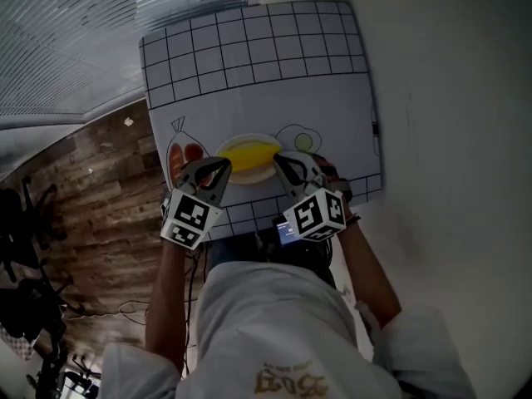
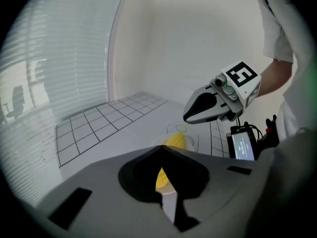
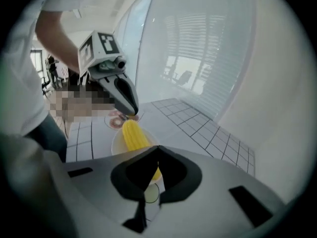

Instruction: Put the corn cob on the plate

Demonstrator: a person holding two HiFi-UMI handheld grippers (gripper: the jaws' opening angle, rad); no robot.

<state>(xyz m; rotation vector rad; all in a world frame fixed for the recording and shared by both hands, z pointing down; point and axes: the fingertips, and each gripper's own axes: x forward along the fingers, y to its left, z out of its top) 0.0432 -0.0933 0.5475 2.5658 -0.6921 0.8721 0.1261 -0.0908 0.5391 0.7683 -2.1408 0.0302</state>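
On the mat (image 1: 249,65), the corn cob (image 1: 247,155) lies on the plate (image 1: 249,179). Nearby hang the left gripper (image 1: 221,166) and right gripper (image 1: 283,161), both closed and empty.

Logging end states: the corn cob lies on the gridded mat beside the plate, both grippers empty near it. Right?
No: the corn cob lies on the plate, which sits on the gridded mat; the head view shows it. The left gripper and right gripper are indeed empty near it.

Yellow corn cob (image 3: 134,135) lies on plate (image 3: 117,144); gripper (image 3: 157,150) closed.
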